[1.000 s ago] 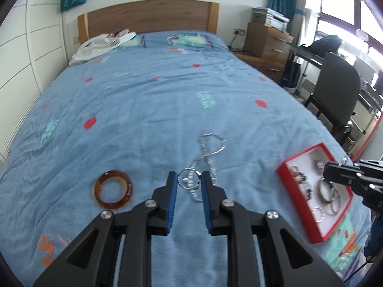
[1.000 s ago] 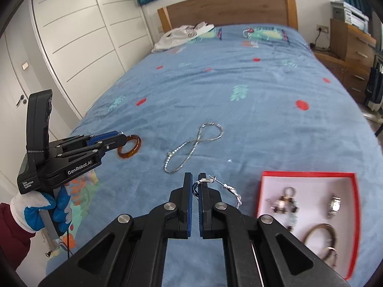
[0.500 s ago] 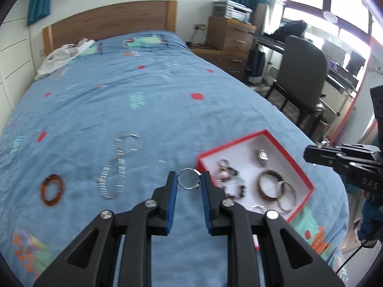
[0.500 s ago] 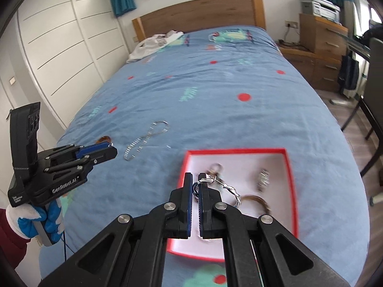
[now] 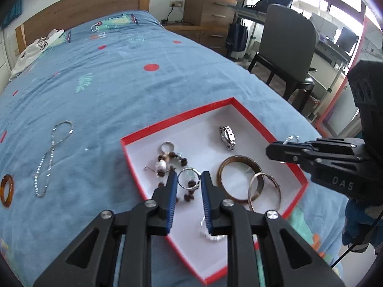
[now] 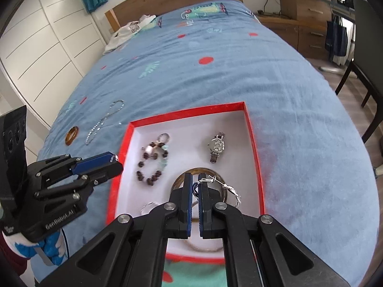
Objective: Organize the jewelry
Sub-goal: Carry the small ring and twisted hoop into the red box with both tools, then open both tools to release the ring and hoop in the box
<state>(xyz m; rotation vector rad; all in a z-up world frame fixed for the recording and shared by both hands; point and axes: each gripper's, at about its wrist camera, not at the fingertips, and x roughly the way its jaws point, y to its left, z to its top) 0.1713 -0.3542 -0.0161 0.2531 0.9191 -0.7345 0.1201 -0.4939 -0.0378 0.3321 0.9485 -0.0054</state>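
Ring (image 5: 189, 179) between left claw (image 5: 189, 179) tips

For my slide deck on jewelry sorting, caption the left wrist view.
Left hand-held gripper carries a silver ring above the red-rimmed box, while a silver chain and amber bangle lie on the bed.

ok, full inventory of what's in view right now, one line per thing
red box: 1, red rim, white inside, on the bed
bead bracelet: 1, brown and pale beads, in box, left part
watch: 1, silver, in box, far right part
bangles: 2, brown and bronze, in box, near side
chain: 1, silver, on bedspread left of box
amber ring: 1, orange-brown, on bedspread beyond chain
bedspread: 1, blue, patterned
chair: 1, grey, right of bed
left gripper: black, blue pads, holding silver ring over box
right gripper: black, holding silver hoop earring over box
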